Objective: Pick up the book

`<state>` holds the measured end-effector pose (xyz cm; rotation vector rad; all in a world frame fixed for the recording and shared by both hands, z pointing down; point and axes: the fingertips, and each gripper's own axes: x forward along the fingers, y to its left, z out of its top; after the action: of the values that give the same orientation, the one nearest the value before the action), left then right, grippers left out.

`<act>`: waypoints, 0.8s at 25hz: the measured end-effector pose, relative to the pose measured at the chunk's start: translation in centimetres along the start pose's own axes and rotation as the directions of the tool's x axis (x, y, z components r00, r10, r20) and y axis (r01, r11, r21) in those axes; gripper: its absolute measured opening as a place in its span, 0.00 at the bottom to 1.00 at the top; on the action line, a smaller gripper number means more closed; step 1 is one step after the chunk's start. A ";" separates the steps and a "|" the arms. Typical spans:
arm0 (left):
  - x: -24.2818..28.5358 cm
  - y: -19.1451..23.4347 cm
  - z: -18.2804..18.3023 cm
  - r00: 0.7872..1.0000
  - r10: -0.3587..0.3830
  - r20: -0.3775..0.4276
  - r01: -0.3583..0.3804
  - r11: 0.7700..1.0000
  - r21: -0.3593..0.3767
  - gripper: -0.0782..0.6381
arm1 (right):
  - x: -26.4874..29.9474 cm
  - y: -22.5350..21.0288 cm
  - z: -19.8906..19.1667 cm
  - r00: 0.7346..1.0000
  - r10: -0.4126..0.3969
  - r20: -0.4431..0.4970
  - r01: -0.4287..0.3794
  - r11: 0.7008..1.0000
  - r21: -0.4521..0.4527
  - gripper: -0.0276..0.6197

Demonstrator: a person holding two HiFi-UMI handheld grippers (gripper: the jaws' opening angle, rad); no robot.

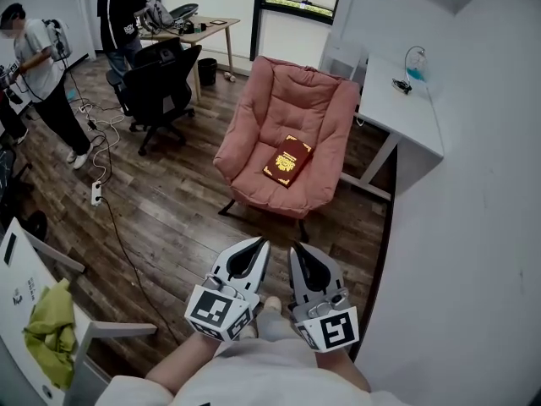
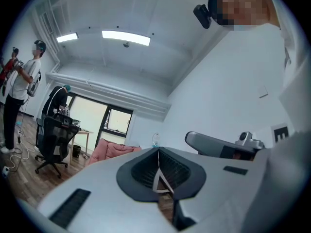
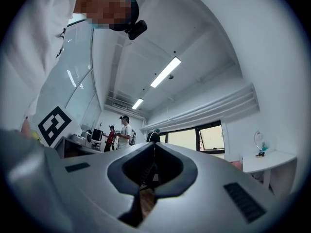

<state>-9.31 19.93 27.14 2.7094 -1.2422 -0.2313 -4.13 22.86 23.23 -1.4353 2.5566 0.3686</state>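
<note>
Jaws of both grippers, left gripper (image 1: 251, 248) and right gripper (image 1: 302, 253), are closed and empty, well short of the pink cushioned armchair (image 1: 317, 112), where what looks like a dark red hardcover book (image 1: 287, 161) lies on the seat.

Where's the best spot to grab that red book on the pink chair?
The red book lies flat on the seat of the pink chair, whose back and padded arms wall in three sides. So it is probably best to come from the open front and pinch the book's near edge. The soft cushion should let one jaw press under it.
</note>
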 end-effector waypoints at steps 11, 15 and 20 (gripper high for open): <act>5.2 3.7 0.5 0.999 0.010 0.045 -0.007 0.998 -0.068 0.12 | 4.0 -4.8 -2.0 1.000 0.004 0.003 -0.004 1.000 -0.015 0.09; 9.5 5.9 0.6 0.999 0.018 0.043 -0.016 0.999 -0.040 0.12 | 7.1 -7.7 -4.4 1.000 0.008 -0.008 -0.008 1.000 0.018 0.09; 15.5 9.7 -0.1 0.998 0.048 0.040 -0.047 0.998 -0.035 0.12 | 12.0 -13.0 -7.9 1.000 0.015 -0.021 -0.014 0.998 0.061 0.09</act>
<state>-6.45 1.85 28.02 2.6557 -1.2998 -0.3000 0.51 4.22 25.78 -1.4081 2.5728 0.2762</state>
